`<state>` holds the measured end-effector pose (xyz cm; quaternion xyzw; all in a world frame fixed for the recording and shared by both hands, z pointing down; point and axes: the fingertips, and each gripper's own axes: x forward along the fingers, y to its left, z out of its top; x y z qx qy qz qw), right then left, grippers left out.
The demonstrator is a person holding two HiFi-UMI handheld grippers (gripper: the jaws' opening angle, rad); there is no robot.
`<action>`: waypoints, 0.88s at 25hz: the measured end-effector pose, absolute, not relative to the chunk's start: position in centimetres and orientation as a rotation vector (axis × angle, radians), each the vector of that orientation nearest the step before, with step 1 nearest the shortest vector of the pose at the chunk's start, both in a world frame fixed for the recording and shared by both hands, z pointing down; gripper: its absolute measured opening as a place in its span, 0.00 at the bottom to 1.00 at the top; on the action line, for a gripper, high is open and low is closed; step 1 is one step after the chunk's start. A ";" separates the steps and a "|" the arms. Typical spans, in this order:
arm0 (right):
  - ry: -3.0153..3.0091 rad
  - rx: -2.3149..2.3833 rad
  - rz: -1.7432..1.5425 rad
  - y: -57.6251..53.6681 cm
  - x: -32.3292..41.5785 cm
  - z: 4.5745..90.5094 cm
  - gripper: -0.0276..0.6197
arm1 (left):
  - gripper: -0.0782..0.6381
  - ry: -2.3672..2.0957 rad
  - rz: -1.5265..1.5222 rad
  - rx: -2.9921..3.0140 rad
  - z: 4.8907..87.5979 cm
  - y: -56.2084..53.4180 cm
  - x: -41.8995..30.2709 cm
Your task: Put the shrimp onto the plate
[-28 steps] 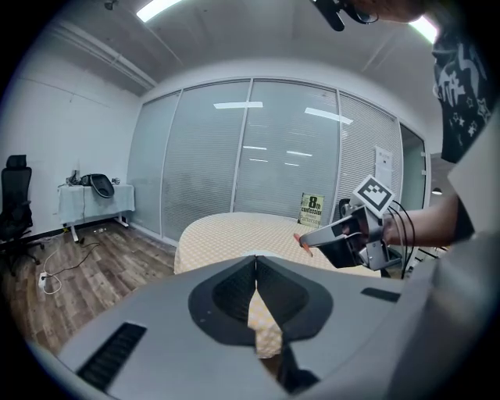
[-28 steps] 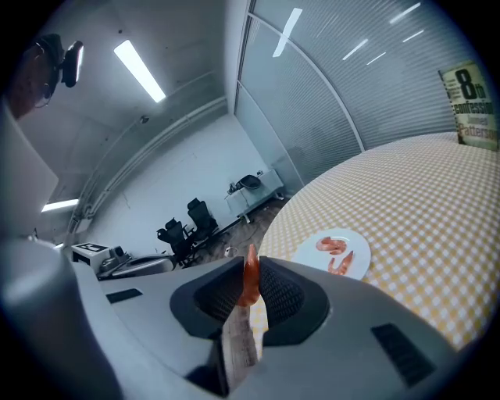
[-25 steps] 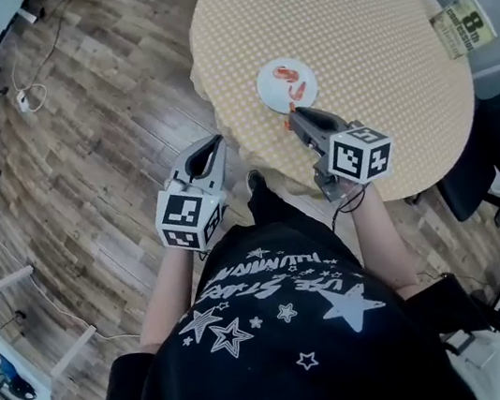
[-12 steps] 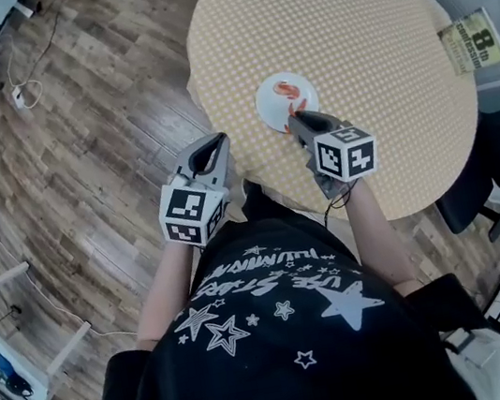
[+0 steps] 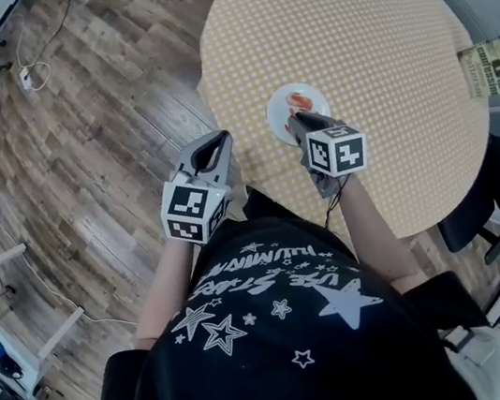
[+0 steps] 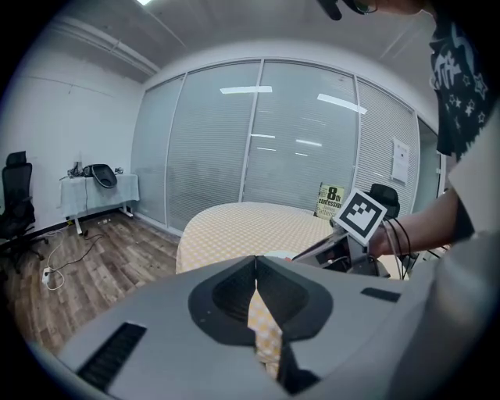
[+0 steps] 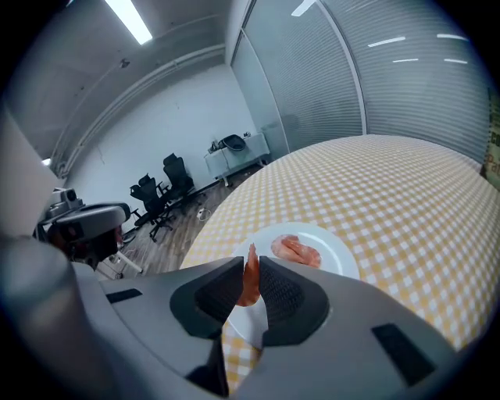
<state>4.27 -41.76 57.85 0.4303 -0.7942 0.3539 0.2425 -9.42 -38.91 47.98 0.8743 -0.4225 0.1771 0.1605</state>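
Judging from the right gripper view, a shrimp (image 7: 250, 269) was clamped upright between the jaws of the right gripper (image 7: 249, 285). It was held just above the rim of the plate (image 7: 340, 254) at about 7 o'clock. A second shrimp (image 7: 299, 250) was seen lying on the plate near its centre.

A release from that spot was judged risky. With the shrimp over the rim and not the middle, it could be dropped half on the edge and roll onto the table (image 5: 375, 40). Only a narrow part of the shrimp appeared to be pinched, so a slip before release was also thought possible. The plate lay close to the table's edge at 7 o'clock, and a low approach could have nudged it that way.

The clamped shrimp was shown only in the right gripper view; in the head view it was hidden under the gripper. The left gripper (image 6: 255, 269) was shown in its own view with jaws together and nothing between them. Only the head view showed it held off the table, over the floor (image 5: 112, 170), at about 8 o'clock from the plate.
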 end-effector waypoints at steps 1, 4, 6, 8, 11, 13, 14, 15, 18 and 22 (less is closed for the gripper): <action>-2.149 1.171 0.964 -42.0 4.3 58.4 0.15 | 0.12 -1.210 0.507 2.494 48.1 -39.2 -9.5; -2.112 1.122 0.946 -42.2 4.1 59.6 0.15 | 0.12 -1.210 0.508 2.481 48.4 -39.5 -9.5; -2.100 1.095 0.936 -42.2 3.8 59.9 0.15 | 0.12 -1.205 0.508 2.476 48.4 -39.5 -9.4; -2.076 1.093 0.917 -42.4 3.7 59.9 0.15 | 0.12 -1.202 0.509 2.476 48.3 -39.5 -9.3; -2.044 1.108 0.892 -42.5 4.0 60.5 0.15 | 0.12 -1.209 0.504 2.473 48.5 -39.4 -9.3; -2.038 1.120 0.883 -42.7 4.0 60.7 0.15 | 0.12 -1.212 0.503 2.468 48.5 -39.2 -9.5; -2.037 1.126 0.879 -42.8 3.9 60.6 0.15 | 0.12 -1.213 0.503 2.466 48.5 -39.1 -9.7; -2.035 1.134 0.875 -42.9 3.9 60.5 0.15 | 0.12 -1.215 0.503 2.463 48.4 -38.9 -9.9; -2.032 1.156 0.881 -43.1 3.9 60.3 0.15 | 0.12 -1.224 0.502 2.462 48.2 -38.6 -10.4; -2.054 1.174 0.910 -42.8 3.7 60.1 0.15 | 0.12 -1.237 0.497 2.469 48.1 -37.9 -11.1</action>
